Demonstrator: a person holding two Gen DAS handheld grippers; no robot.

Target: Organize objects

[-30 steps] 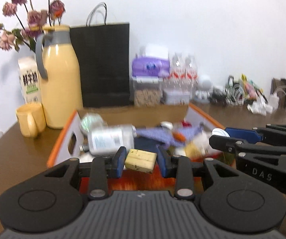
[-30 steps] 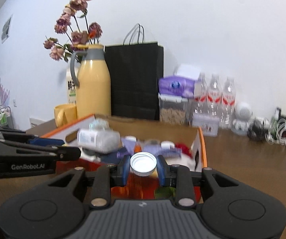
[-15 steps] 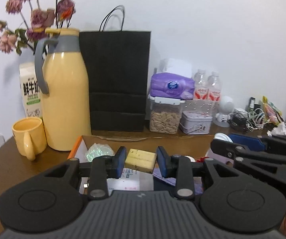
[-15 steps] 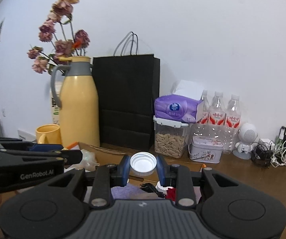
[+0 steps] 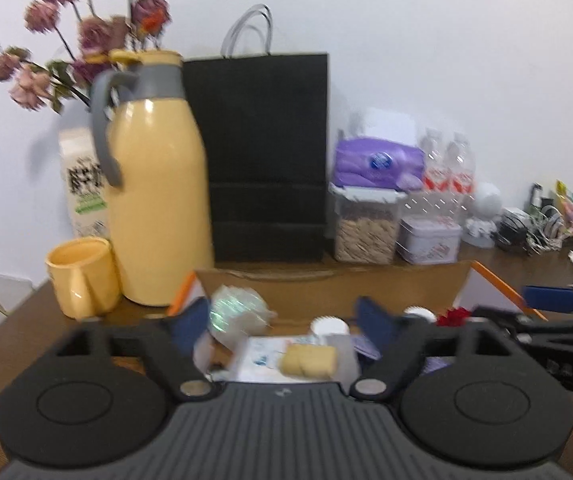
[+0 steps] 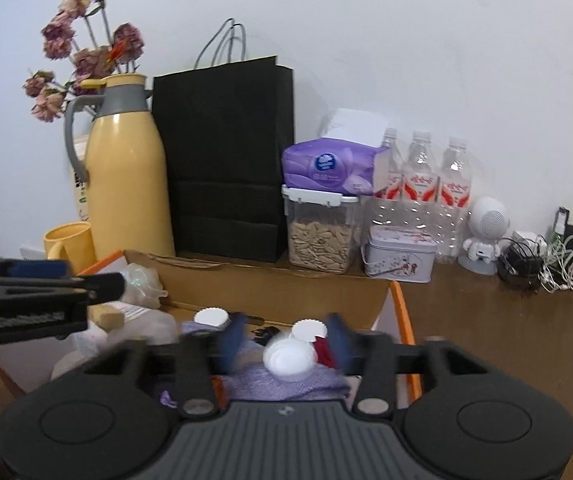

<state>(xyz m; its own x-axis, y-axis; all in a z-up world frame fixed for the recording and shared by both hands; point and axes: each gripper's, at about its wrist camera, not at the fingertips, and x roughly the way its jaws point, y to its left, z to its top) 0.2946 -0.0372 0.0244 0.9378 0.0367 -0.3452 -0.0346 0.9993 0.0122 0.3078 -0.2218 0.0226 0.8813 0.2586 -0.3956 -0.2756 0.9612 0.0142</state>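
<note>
An orange-edged cardboard box [image 5: 490, 276] sits on the brown table, also in the right wrist view [image 6: 400, 304]. My left gripper [image 5: 282, 322] is open above it; a yellow sponge block [image 5: 308, 360] lies free below, between the jaws, on a white bottle label. My right gripper [image 6: 286, 338] is open too; a white bottle cap [image 6: 288, 356] lies free on purple cloth [image 6: 286, 382] in the box. The sponge block shows at left in the right wrist view [image 6: 105, 316]. Two more white caps [image 6: 211, 316] [image 6: 306, 329] lie in the box.
Behind the box stand a yellow thermos jug [image 5: 154, 200], a yellow mug [image 5: 80, 276], a black paper bag [image 5: 262, 152], a seed container [image 6: 320, 236], a tin [image 6: 400, 254], water bottles [image 6: 418, 184] and tangled cables [image 6: 546, 260].
Both grippers have opened. The sponge block has dropped from my left jaws and the white cap from my right jaws into the box.
</note>
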